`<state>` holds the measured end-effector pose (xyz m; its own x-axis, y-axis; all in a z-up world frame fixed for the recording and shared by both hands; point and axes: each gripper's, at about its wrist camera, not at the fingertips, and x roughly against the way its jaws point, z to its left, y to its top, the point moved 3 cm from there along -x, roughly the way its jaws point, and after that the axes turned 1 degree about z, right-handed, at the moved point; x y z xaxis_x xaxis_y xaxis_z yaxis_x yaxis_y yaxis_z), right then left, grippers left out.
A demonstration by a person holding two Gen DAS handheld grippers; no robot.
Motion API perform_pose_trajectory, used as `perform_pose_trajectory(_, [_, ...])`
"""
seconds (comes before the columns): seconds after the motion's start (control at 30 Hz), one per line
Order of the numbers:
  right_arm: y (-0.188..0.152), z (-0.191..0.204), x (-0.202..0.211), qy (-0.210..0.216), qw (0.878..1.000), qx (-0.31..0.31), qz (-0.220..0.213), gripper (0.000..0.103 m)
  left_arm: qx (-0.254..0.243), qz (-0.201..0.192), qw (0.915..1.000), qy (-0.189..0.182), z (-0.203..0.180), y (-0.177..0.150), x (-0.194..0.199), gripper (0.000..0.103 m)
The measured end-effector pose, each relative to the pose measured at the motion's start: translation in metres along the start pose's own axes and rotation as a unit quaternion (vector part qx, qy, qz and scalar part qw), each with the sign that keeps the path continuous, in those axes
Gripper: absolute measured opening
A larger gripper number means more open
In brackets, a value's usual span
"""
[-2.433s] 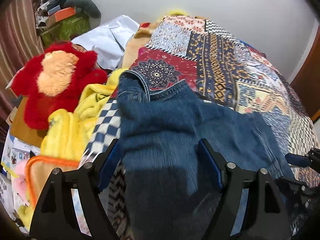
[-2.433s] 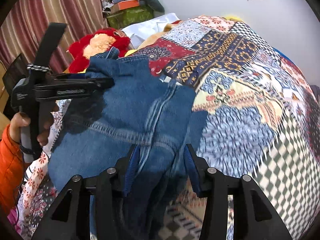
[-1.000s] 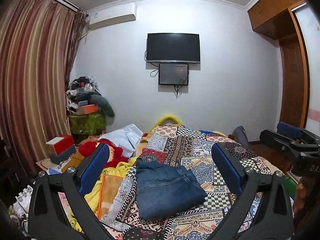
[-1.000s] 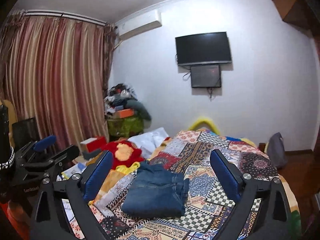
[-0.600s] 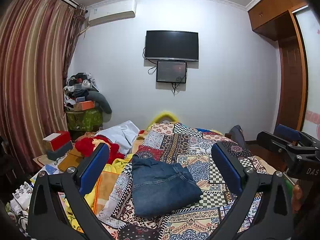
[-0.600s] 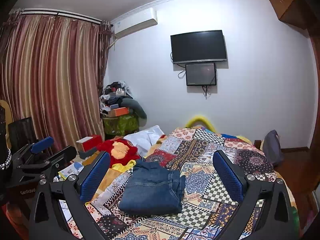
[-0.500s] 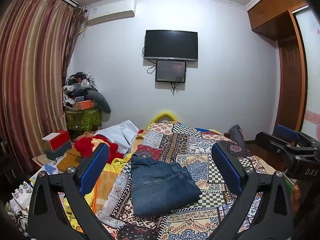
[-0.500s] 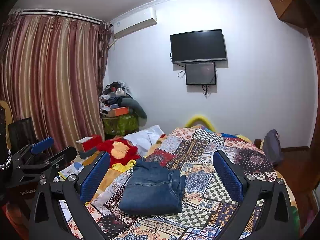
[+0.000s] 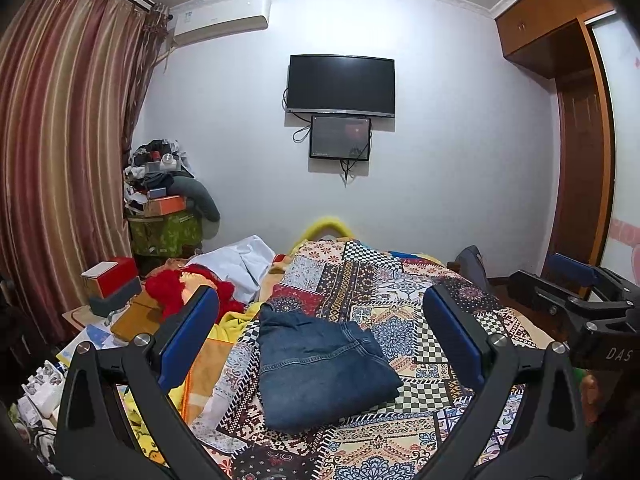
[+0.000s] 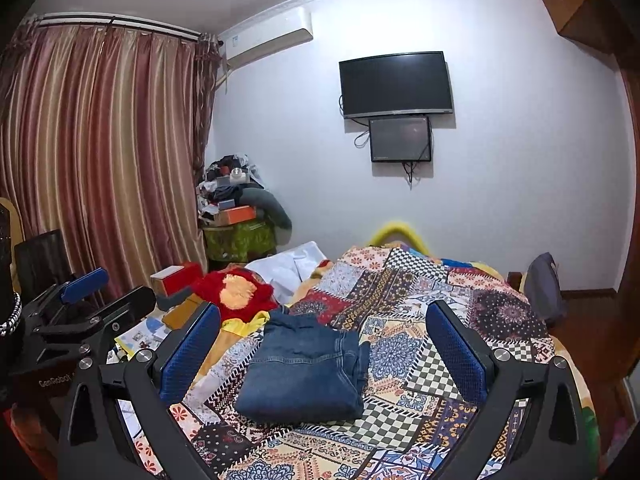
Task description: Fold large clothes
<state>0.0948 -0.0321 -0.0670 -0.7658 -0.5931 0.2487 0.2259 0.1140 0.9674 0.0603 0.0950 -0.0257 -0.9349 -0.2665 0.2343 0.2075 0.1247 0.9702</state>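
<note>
Neatly folded denim jeans rectangular on patchwork quilt.

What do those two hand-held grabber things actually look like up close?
Both look alike: the left gripper and right gripper have black angular plastic frames with silver screws and two fingers faced with textured blue pads. White lettering marks their bodies. An orange sleeve shows at the edge.

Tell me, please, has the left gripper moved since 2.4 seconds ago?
Yes: the left gripper has pulled back from the folded jeans, open.
</note>
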Motion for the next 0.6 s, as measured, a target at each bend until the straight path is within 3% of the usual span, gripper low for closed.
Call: perform_pose_trajectory(0.6, [-0.0034,-0.0007,-0.0005,0.000,1.000,-0.002,0.003,0.102,0.007,0.007,0.9999,-0.010,0.0037,-0.0022,-0.0034,0.103])
